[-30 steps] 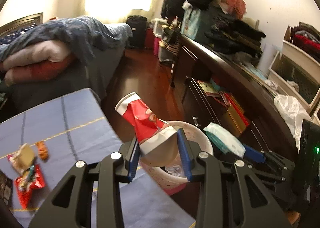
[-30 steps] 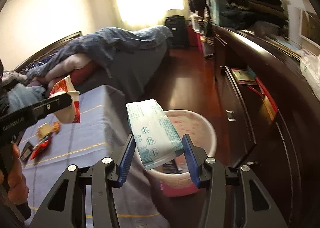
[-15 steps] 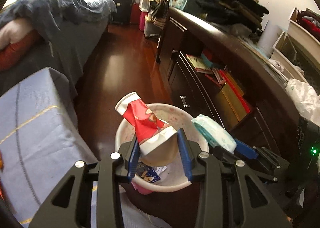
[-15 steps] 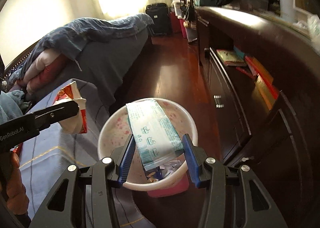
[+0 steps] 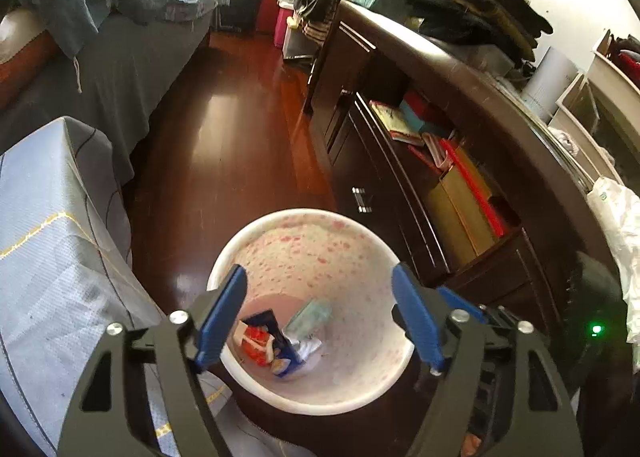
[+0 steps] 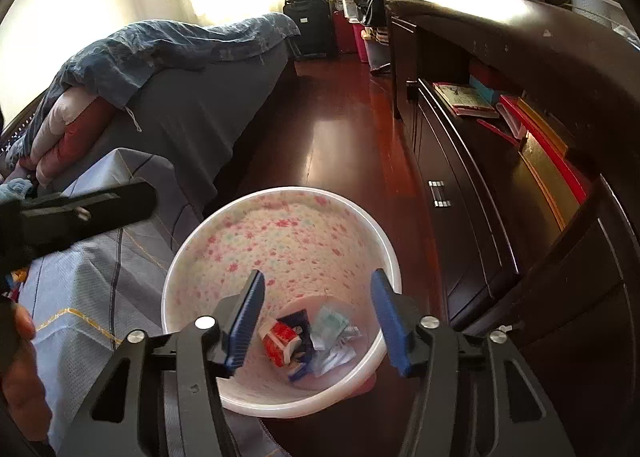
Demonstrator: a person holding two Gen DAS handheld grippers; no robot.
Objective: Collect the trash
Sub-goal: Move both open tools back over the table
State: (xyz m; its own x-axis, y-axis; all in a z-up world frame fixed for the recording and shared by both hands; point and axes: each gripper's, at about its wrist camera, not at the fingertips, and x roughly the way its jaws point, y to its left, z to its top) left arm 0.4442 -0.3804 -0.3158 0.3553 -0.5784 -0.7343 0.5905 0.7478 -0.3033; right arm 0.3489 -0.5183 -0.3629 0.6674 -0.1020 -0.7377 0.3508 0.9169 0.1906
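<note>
A white bin with pink flower print [image 5: 304, 257] [image 6: 280, 241] stands on the floor below both grippers. At its bottom lie a red-and-white wrapper [image 5: 256, 343] [image 6: 280, 339], a pale green tissue pack [image 5: 308, 315] [image 6: 328, 323] and other scraps. My left gripper [image 5: 318, 317] hovers over the bin, its jaws opening with nothing between them. My right gripper [image 6: 316, 317] hangs over the bin too, jaws opening and empty. The left gripper's black finger [image 6: 80, 213] shows at the left edge of the right wrist view.
A table with a blue-grey cloth [image 5: 44, 241] touches the bin on the left. A dark wooden dresser [image 5: 440, 193] with books in an open shelf runs along the right. A bed [image 6: 192, 97] with blankets lies behind. Red-brown floor [image 5: 224, 145] stretches ahead.
Both grippers sank toward the bin and opened. The red-and-white wrapper and the green tissue pack dropped from the jaws into the bin.
</note>
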